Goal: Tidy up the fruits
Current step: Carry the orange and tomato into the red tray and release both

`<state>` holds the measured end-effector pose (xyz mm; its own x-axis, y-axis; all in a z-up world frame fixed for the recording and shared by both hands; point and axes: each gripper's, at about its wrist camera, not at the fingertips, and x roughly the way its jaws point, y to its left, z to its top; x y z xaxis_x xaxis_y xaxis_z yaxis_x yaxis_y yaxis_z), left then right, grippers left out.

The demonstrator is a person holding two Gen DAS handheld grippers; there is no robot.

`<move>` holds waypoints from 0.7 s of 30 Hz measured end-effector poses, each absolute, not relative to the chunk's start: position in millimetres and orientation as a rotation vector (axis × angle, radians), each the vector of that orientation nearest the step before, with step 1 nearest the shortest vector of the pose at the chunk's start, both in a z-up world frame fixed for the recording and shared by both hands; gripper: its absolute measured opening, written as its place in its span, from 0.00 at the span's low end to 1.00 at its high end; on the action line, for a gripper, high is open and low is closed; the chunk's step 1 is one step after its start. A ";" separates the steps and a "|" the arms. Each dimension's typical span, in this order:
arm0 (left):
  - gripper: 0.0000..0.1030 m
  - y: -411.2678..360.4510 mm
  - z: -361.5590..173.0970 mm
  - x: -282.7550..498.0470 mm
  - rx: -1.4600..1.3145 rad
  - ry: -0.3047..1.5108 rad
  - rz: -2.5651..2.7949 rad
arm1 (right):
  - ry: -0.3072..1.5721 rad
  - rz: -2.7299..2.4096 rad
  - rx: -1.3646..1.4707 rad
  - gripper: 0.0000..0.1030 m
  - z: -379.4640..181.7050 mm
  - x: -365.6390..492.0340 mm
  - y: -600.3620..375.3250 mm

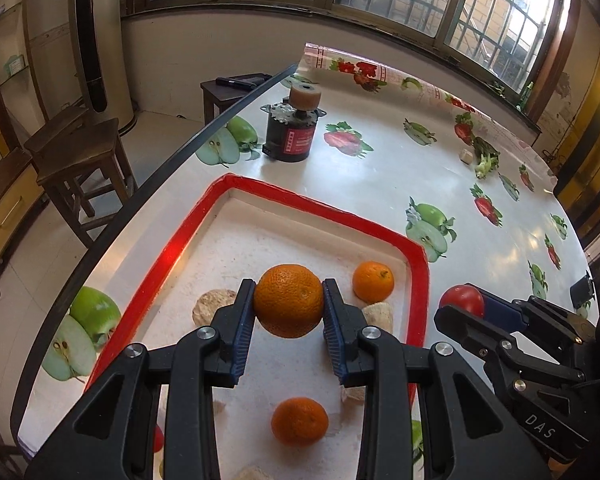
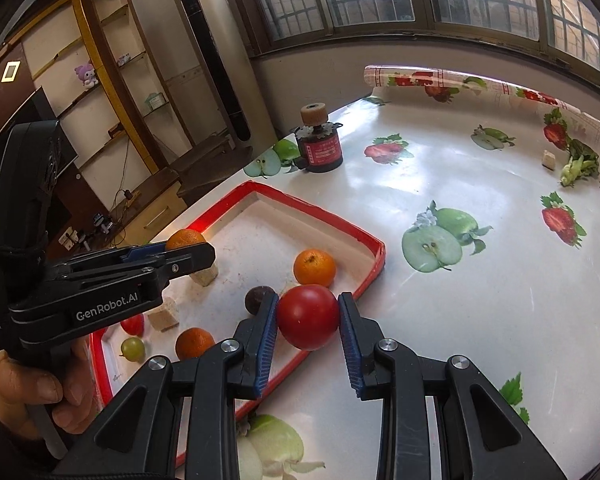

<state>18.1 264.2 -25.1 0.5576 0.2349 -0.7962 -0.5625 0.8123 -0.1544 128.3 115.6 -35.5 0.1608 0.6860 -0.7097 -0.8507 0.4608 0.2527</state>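
A: What does the left gripper [image 1: 288,307] have?
B: An orange [image 1: 288,301], pinched between its blue pads and held above the red-rimmed tray [image 1: 419,264]. The right gripper [image 2: 308,320] is clamped on a red tomato [image 2: 308,316] over the tray's near right edge.
A: What lies in the tray?
B: Two more oranges, one near the right rim [image 2: 314,267] and one nearer the camera [image 2: 193,342]. Also a dark round fruit [image 2: 256,298], half hidden behind the right gripper's left finger, a small green fruit [image 2: 133,348], and a red piece [image 2: 134,324] cut off by the left gripper's body. I cannot name the red piece.
A: And those pale lumps?
B: Beige chunks [image 2: 164,314]; what they are is unclear.
A: Elsewhere on the table [image 2: 480,320]?
B: A dark cylindrical motor [image 2: 320,146] beyond the tray, and something leafy and green [image 2: 580,166] far right, too small to identify.
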 end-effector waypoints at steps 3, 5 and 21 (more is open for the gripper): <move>0.29 275.4 -26.5 24.7 -0.427 0.861 0.495 | 0.878 1.116 -0.233 0.30 -36.1 135.6 133.1; 0.29 283.9 -28.5 30.1 -0.440 0.866 0.499 | 0.882 1.118 -0.238 0.30 -37.6 141.9 145.8; 0.29 317.5 -67.0 63.3 -0.492 0.940 0.525 | 0.941 1.125 -0.338 0.30 -79.4 171.4 211.1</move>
<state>63.3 317.5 -67.0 0.4853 0.2055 -0.8499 -0.6160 0.7701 -0.1656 171.4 211.1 -79.4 0.1122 0.6148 -0.7807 -0.8770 0.4306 0.2130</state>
